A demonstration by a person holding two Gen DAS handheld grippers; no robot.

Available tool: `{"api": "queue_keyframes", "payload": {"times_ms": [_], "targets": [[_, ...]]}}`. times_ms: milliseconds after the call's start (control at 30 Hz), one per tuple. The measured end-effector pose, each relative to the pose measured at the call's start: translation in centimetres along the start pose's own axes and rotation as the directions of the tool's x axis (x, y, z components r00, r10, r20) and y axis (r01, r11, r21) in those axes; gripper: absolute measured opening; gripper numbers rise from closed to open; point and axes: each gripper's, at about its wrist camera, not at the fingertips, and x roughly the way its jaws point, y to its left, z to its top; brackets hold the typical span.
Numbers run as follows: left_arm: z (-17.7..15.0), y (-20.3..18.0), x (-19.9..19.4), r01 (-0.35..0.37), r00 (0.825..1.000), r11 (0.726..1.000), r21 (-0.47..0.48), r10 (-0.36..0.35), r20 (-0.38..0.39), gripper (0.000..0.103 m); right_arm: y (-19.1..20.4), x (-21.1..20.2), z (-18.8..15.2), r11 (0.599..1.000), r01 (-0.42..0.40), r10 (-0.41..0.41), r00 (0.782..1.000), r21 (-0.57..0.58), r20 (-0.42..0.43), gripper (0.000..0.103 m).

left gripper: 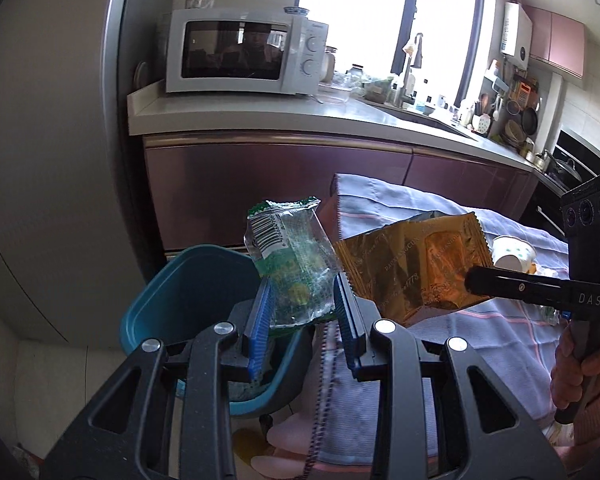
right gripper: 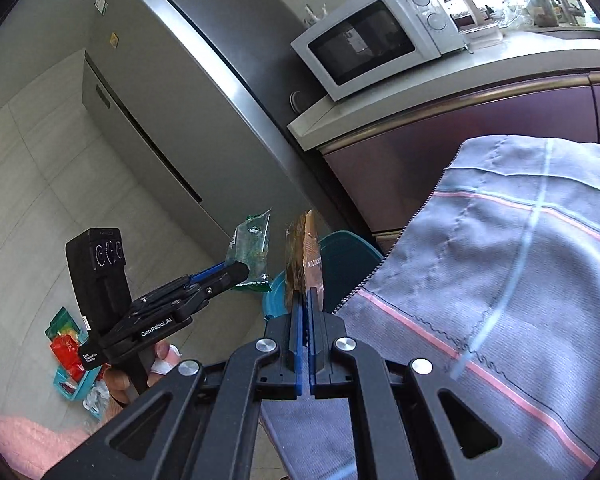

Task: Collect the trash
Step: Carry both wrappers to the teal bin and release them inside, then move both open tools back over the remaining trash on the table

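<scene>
My left gripper (left gripper: 304, 286) is shut on a crumpled clear-and-green plastic wrapper (left gripper: 288, 256), held just above the rim of a teal bin (left gripper: 180, 284) on the floor. My right gripper (right gripper: 304, 298) is shut on a gold-brown foil wrapper (right gripper: 304, 248), seen edge-on and upright. In the left wrist view that gold wrapper (left gripper: 412, 268) hangs flat from the right gripper (left gripper: 470, 280), to the right of the green one. In the right wrist view the left gripper (right gripper: 240, 270) holds the green wrapper (right gripper: 250, 252) to the left, with the bin (right gripper: 340, 256) behind both.
A table under a grey striped cloth (left gripper: 480, 328) stands right of the bin, with a tipped dotted paper cup (left gripper: 514, 254) on it. Behind are a purple counter with a microwave (left gripper: 244, 52) and a steel fridge (right gripper: 172, 92). Colourful packets in a teal tray (right gripper: 66, 352) lie on the floor.
</scene>
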Motion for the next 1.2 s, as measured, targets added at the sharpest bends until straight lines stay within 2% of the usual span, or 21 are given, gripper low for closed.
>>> {"api": "queue_keyframes", "payload": {"times_ms": [200,333,733,933,1200], "targets": [[-0.5,4.0,1.4,-0.067,0.997,0.997,-0.04,0.065,-0.044,0.031,0.0,4.9,1.2,1.0,-0.009,0.01,0.997,0.016,-0.076,0.001],[-1.1,5.7,3.0,-0.088,0.994,0.994,-0.071,0.082,-0.077,0.031,0.0,7.9,1.5,0.999,-0.013,0.017,0.991,0.031,-0.135,0.001],[-3.0,7.0,7.4,-0.124,0.981,0.986,-0.113,0.105,-0.161,0.032,-0.3,13.5,1.7,0.998,0.032,-0.02,0.968,0.045,-0.251,0.002],[-3.7,7.1,9.5,-0.139,0.972,0.984,-0.111,0.114,-0.204,0.035,-1.3,14.7,1.4,0.994,0.083,-0.061,0.961,0.069,-0.271,0.005],[-4.6,6.6,11.7,-0.154,0.962,0.982,-0.107,0.124,-0.244,0.038,-1.5,12.8,0.5,0.994,0.097,-0.081,0.965,0.051,-0.251,0.008]]}}
